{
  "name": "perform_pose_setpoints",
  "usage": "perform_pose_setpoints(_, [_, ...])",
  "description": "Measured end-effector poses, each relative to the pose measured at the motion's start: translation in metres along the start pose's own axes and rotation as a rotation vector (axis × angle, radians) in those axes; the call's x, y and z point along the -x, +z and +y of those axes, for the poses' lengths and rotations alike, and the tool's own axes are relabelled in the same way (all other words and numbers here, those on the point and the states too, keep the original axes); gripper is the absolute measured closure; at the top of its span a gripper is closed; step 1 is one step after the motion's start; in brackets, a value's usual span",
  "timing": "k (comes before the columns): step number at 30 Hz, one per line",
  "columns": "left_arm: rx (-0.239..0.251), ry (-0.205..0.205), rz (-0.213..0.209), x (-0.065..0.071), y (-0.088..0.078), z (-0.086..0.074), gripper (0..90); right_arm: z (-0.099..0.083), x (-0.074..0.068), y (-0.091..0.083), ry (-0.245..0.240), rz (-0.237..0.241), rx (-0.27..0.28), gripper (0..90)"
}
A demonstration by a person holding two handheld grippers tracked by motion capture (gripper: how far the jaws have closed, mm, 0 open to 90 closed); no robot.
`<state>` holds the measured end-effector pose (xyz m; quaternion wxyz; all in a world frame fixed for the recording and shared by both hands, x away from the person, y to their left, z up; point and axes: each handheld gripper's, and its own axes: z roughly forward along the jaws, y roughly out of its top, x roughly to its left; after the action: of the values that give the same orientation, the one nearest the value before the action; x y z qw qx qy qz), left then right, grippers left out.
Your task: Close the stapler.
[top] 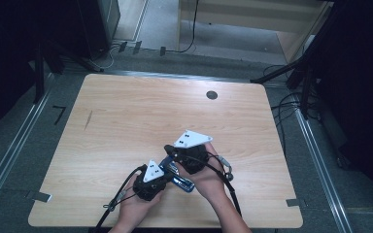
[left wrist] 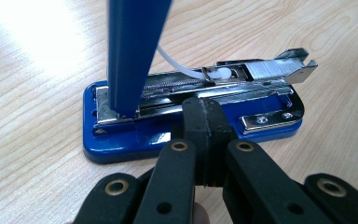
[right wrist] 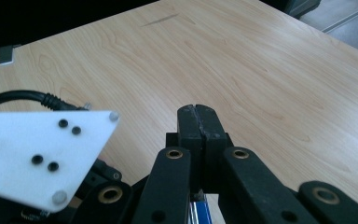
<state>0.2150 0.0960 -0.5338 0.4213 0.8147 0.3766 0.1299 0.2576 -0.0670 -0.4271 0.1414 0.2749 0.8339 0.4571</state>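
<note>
Near the front edge of the table (top: 126,111), slightly right of centre, sits a blue stapler (left wrist: 121,142), opened up. Base flat on the wood, metal staple channel exposed along the top, a strip of staples (left wrist: 270,71) showing at the far end of the channel, white pusher rod (left wrist: 182,69) arcing over it. Blue top arm (left wrist: 135,51) is swung up, standing near vertical from the hinge end.

Left gripper (left wrist: 204,122): 2 jaws fully together, tips meeting against the near side of the stapler base at about mid-length. Whether they pinch any part of it, I cannot tell; from the left gripper view they look pressed to each other right at the base edge. From above, the left gripper (top: 150,182) sits at the stapler's near-left end, hand wrapped around it.

Right gripper (right wrist: 199,122): 2 jaws closed tight too, pointing out over bare table. A sliver of blue (right wrist: 200,210) shows low between the jaw arms, so it looks clamped on the raised arm, though the contact itself is hidden. From above, the right gripper (top: 190,156) is just beside the left one, over the stapler's far end.

Further out: dark round grommet (top: 211,95) near the far edge, a faint dark mark (top: 88,120) on the left side of the wood, cables on the floor (top: 291,104) to the right.
</note>
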Motion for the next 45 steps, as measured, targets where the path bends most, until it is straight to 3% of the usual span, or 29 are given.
perform_pose_setpoints(14, [0.001, -0.007, -0.004, 0.000, 0.000, -0.001, 90.0, -0.022, 0.003, -0.013, 0.034, -0.011, 0.002, 90.0])
perform_pose_setpoints(35, [-0.007, 0.016, -0.013, 0.001, -0.002, -0.002, 90.0, -0.086, 0.006, -0.031, 0.113, -0.037, -0.033, 90.0])
perform_pose_setpoints(45, [-0.006, 0.010, -0.014, 0.001, -0.002, -0.002, 90.0, -0.097, 0.002, -0.033, 0.119, -0.042, -0.046, 90.0])
